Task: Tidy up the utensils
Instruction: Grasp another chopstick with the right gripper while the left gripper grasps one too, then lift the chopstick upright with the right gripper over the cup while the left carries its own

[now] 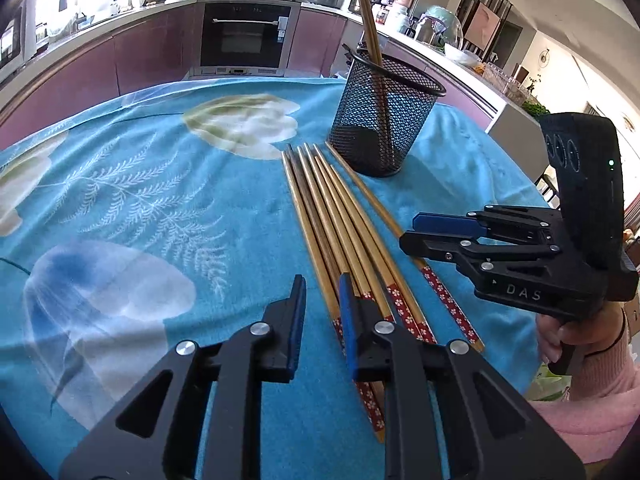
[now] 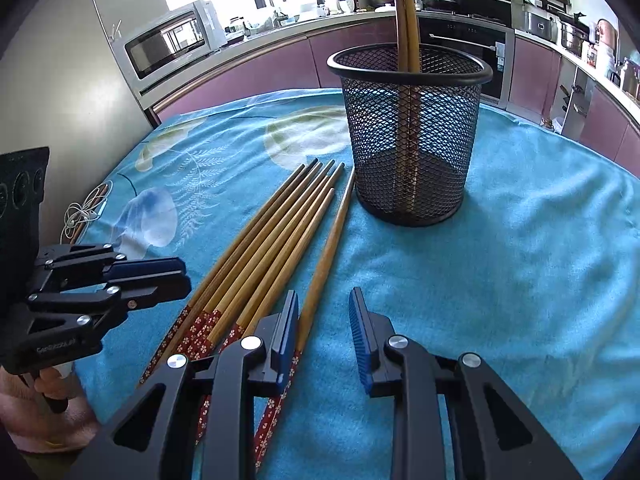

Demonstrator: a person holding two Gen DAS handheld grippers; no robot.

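Several wooden chopsticks (image 1: 332, 220) (image 2: 272, 240) with red flowered ends lie side by side on the blue flowered cloth (image 1: 160, 200) (image 2: 520, 260). One chopstick (image 2: 328, 248) lies a little apart, nearest the black mesh cup (image 1: 384, 120) (image 2: 412, 140). Two chopsticks (image 1: 368, 12) (image 2: 408, 12) stand in that cup. My left gripper (image 1: 322, 292) (image 2: 184, 276) hovers over the red ends, jaws a narrow gap apart, holding nothing. My right gripper (image 2: 323, 304) (image 1: 410, 232) is slightly open and empty, its left finger over the lone chopstick.
A hand in a pink sleeve (image 1: 600, 360) holds the right gripper. A white cable (image 2: 80, 212) lies at the table's left edge. Kitchen counters, an oven (image 1: 244, 36) and a microwave (image 2: 172, 40) stand behind the table.
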